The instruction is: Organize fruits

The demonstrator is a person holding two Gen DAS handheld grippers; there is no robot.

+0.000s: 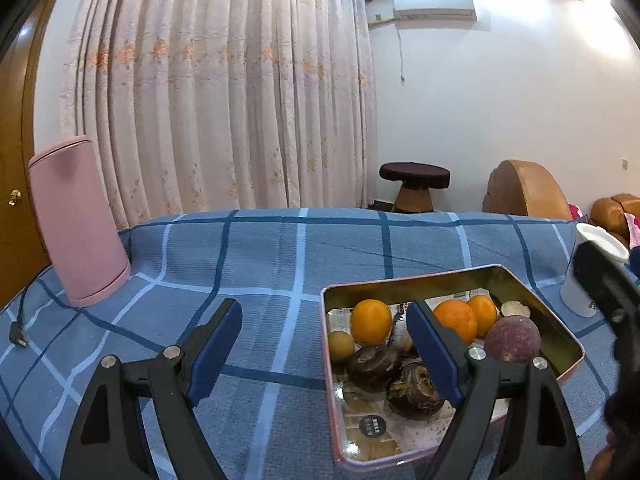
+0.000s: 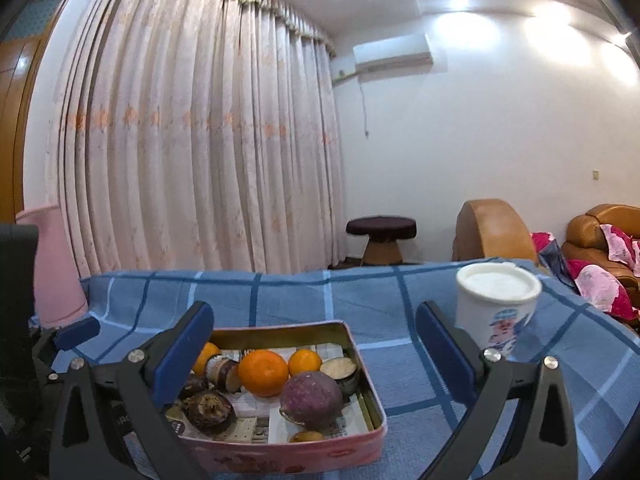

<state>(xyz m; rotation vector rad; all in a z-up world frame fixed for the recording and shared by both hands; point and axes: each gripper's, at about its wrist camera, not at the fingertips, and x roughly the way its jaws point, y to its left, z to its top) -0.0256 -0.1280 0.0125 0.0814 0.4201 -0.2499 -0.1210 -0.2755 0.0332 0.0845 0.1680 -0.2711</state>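
Note:
A pink metal tin [image 1: 404, 282] [image 2: 304, 454] sits on the blue checked cloth and holds the fruit: oranges [image 1: 371, 320] [image 2: 263, 372], a round purple passion fruit [image 1: 513, 338] [image 2: 311, 399], dark wrinkled fruits [image 1: 374, 366] [image 2: 208, 406] and a small yellowish fruit [image 1: 341, 345]. My left gripper [image 1: 320, 350] is open and empty, hovering over the tin's left edge. My right gripper [image 2: 316, 348] is open and empty, above the tin's right side. Part of the right gripper's black body shows at the right edge of the left wrist view.
A white cup [image 1: 592, 270] [image 2: 496, 304] stands right of the tin. A pink cylindrical appliance [image 1: 78, 220] [image 2: 52, 264] with a cord stands at the far left. Beyond the table are curtains, a stool [image 1: 414, 184] and brown sofas [image 2: 600, 232].

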